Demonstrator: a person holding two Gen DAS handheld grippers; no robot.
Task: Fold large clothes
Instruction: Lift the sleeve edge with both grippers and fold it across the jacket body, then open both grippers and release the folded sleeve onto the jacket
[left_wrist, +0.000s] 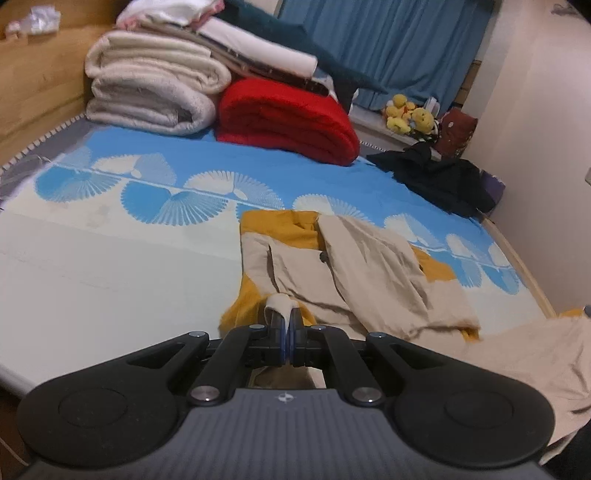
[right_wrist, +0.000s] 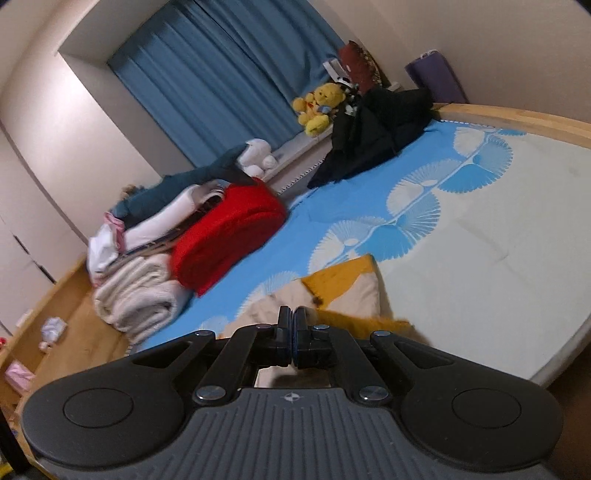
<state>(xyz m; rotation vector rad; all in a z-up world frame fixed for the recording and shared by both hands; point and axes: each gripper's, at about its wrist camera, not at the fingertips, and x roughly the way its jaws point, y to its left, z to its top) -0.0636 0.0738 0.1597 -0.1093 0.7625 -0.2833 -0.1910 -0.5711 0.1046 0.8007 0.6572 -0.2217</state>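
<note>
Both claws pinching the coat on the bed.
Left claw (left_wrist: 286, 314) is clamping a beige coat (left_wrist: 369, 273) edge; right claw (right_wrist: 293, 317) is closed together, seemingly gripping fabric too; bed (left_wrist: 110, 258) underneath.

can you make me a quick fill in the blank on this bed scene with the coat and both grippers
1. The left gripper is shut on a beige fold of the ____.
2. The coat is beige outside with a ____ lining.
3. Beside the folded white blanket lies a folded ____ blanket.
4. The curtain behind the bed is ____.

Missing words: coat; yellow; red; blue
</note>
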